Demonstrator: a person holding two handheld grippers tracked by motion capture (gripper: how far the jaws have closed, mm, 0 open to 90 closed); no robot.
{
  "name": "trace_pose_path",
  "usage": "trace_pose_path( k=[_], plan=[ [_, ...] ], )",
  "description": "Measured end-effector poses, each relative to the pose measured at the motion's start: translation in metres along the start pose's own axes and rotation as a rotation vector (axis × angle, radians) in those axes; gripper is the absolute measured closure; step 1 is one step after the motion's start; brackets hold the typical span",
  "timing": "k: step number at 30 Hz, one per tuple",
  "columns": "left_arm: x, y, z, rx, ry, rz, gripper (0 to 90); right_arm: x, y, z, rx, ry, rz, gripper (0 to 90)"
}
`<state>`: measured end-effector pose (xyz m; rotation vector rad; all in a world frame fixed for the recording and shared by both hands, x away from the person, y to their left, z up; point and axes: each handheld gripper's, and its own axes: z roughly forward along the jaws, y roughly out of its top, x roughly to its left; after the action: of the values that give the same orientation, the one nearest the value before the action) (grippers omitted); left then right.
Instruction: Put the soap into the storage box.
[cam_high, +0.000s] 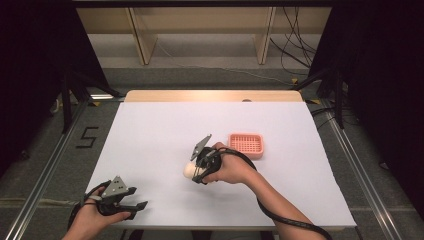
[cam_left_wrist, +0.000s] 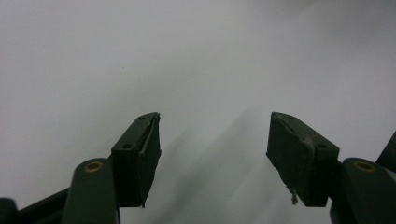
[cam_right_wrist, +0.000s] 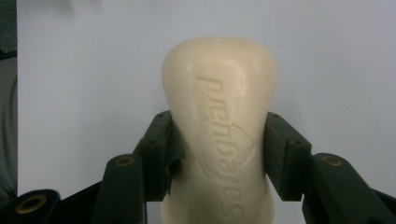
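A cream bar of soap (cam_right_wrist: 219, 121) with embossed lettering sits between the jaws of my right gripper (cam_right_wrist: 218, 154), whose pads press on both its sides. From above, the right gripper (cam_high: 196, 169) hovers over the middle of the white table with the soap (cam_high: 189, 170) poking out to the left. A pink slotted soap dish (cam_high: 246, 144) lies just right of it. My left gripper (cam_high: 134, 205) rests near the table's front left corner, open. Its two pads (cam_left_wrist: 140, 149) stand wide apart over bare white surface with nothing between them.
The white table sheet (cam_high: 165, 125) has free room on the left and at the back. Its wooden far edge (cam_high: 215, 95) meets a grey floor with cables, table legs and dark curtains on both sides.
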<state>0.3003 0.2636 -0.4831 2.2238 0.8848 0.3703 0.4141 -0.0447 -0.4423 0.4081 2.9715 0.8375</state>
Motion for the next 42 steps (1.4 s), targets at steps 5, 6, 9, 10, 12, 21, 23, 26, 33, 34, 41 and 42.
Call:
trace_pose_path(
  k=[5, 6, 9, 10, 12, 21, 23, 26, 33, 34, 41, 42],
  plan=[
    [-0.001, -0.001, 0.001, -0.005, 0.026, -0.023, 34.3, -0.002, -0.003, -0.004, -0.047, -0.014, 0.002, 50.3],
    [-0.002, -0.001, 0.001, -0.012, 0.031, -0.028, 34.3, -0.002, -0.004, -0.004, -0.054, -0.016, 0.008, 50.3],
    [-0.002, -0.001, 0.001, -0.005, 0.027, -0.03, 34.3, -0.002, -0.007, -0.007, -0.07, -0.021, 0.022, 50.3],
    [-0.001, -0.001, 0.0, -0.001, 0.022, -0.022, 34.3, -0.002, -0.007, -0.008, -0.076, -0.026, 0.029, 50.3],
    [-0.001, -0.001, 0.0, 0.005, 0.012, -0.033, 34.3, -0.001, -0.009, -0.009, -0.077, -0.036, 0.048, 50.3],
    [-0.001, -0.001, 0.0, -0.001, 0.021, -0.031, 34.3, -0.001, -0.015, -0.015, -0.103, -0.057, 0.065, 50.3],
    [-0.002, -0.001, 0.0, 0.0, 0.022, -0.031, 34.3, -0.002, -0.016, -0.017, -0.104, -0.059, 0.07, 50.3],
    [-0.002, -0.001, 0.0, -0.001, 0.022, -0.032, 34.3, -0.002, -0.019, -0.018, -0.12, -0.065, 0.082, 50.3],
    [-0.001, -0.001, 0.0, 0.0, 0.023, -0.029, 34.3, -0.003, -0.024, -0.024, -0.127, -0.093, 0.102, 50.3],
    [-0.002, -0.001, 0.0, 0.0, 0.023, -0.03, 34.3, -0.004, -0.024, -0.025, -0.126, -0.083, 0.097, 50.3],
    [-0.001, -0.001, 0.0, -0.001, 0.012, -0.025, 34.3, -0.006, -0.03, -0.03, -0.143, -0.106, 0.119, 50.3],
    [-0.001, -0.001, 0.0, -0.001, 0.011, -0.027, 34.3, -0.007, -0.031, -0.031, -0.144, -0.105, 0.105, 50.3]
  ],
)
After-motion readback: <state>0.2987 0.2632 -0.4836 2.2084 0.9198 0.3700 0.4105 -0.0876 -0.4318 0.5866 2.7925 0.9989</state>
